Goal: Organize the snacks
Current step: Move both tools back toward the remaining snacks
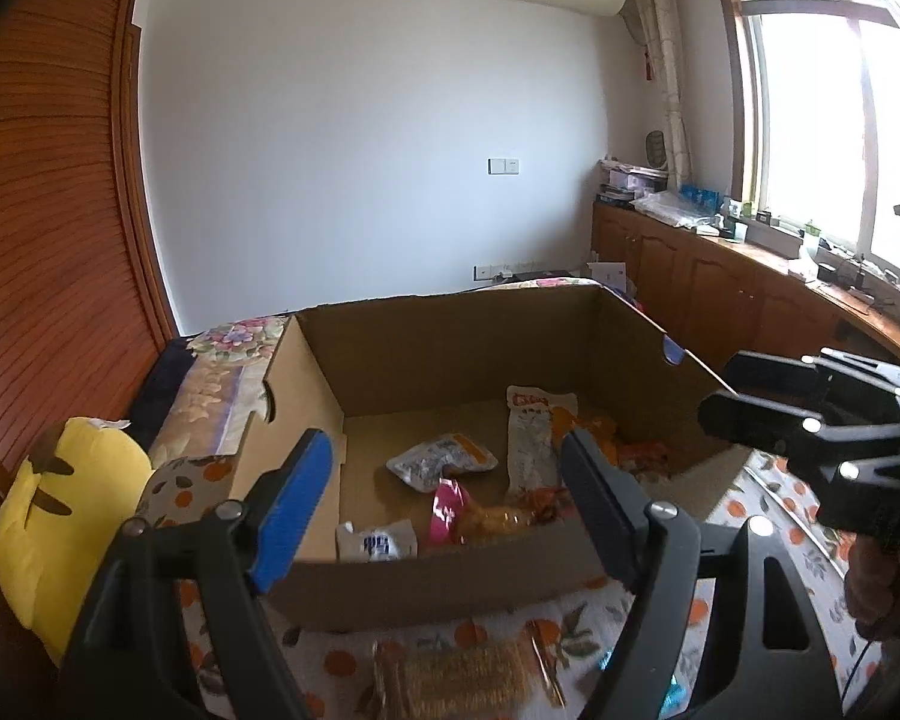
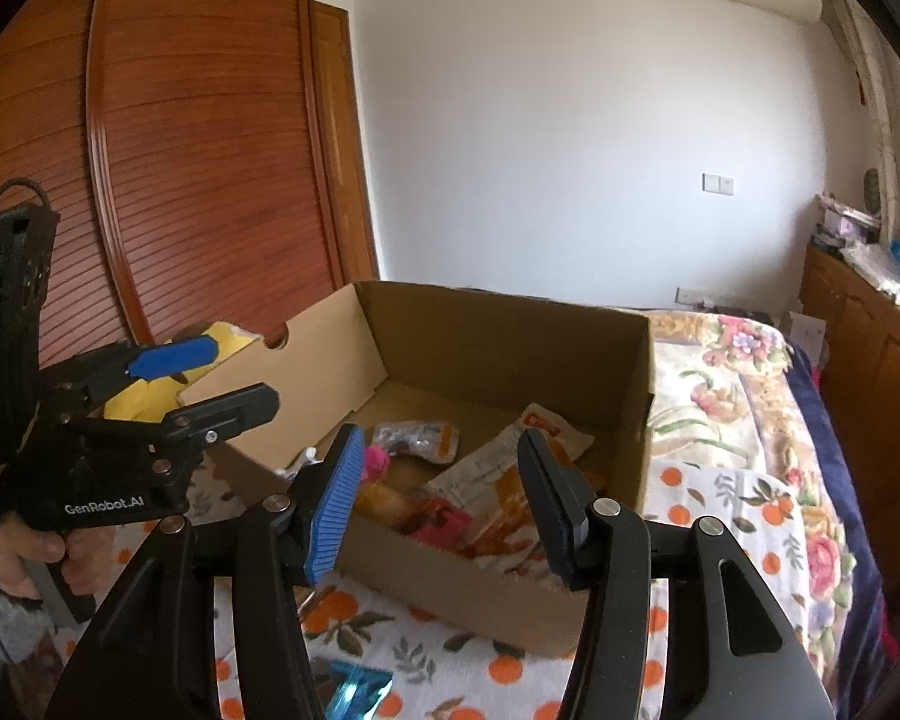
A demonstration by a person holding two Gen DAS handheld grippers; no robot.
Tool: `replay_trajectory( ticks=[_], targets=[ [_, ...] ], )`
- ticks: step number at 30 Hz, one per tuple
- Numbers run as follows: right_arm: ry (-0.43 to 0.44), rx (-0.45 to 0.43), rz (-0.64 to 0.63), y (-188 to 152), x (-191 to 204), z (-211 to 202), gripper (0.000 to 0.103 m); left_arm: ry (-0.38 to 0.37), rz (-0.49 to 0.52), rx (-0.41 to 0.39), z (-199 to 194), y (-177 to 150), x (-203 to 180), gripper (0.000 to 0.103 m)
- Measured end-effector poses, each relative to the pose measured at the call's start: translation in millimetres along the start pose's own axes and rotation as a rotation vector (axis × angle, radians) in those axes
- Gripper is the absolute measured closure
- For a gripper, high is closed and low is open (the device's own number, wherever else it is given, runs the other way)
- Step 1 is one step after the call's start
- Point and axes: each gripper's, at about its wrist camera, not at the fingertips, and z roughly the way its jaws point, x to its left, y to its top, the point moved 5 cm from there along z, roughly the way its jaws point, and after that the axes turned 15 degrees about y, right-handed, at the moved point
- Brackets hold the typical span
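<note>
Both grippers are held side by side over the near edge of the bed [image 2: 750,480], angled a little downward toward an open cardboard box [image 1: 450,348]. The left gripper [image 1: 447,504] has its fingers [image 1: 297,504] spread wide with nothing between them; one finger carries a ribbed blue pad, the other is plain black. The right gripper [image 2: 444,504] is likewise parted and empty, its blue pad grooved in fine ridges. A hand [image 2: 24,558] wraps the left gripper's handle at the left side of the right wrist view.

The box is plain brown corrugated card, straight-walled, with a half-round cut-out in each side wall. On its floor lie crinkled plastic snack packets [image 1: 531,444]: a long white-and-orange one, a silvery-white pouch [image 1: 441,459], a pink wrapper [image 1: 447,507], and a small white pack [image 1: 378,543] by the near wall. The bed cover is soft cloth printed with oranges and leaves. On it, between the box and the grippers, lie a clear-wrapped golden-brown snack [image 1: 462,678] and a shiny blue packet [image 2: 354,690]. A plush yellow pillow [image 1: 60,516] sits at the bed's left edge.
</note>
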Motion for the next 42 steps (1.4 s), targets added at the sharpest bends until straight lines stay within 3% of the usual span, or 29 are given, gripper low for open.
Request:
replay_trajectory(
  ticks=[12, 23, 34, 42],
  targets=[
    [-0.086, 0.023, -0.014, -11, 53, -41, 0.044, -0.03, 0.041, 0.052, -57, -50, 20, 0.023],
    [-0.126, 0.046, -0.038, -34, 90, -57, 0.041, -0.034, -0.013, 0.131, -78, -114, 42, 0.023],
    [-0.093, 0.079, 0.059, -88, 74, -57, 0.041, -0.019, -0.022, 0.169, -81, -166, 37, 0.023],
    [-0.081, 0.161, 0.14, -126, 45, -25, 0.043, -0.054, -0.05, 0.203, -82, -177, 21, 0.023]
  ],
)
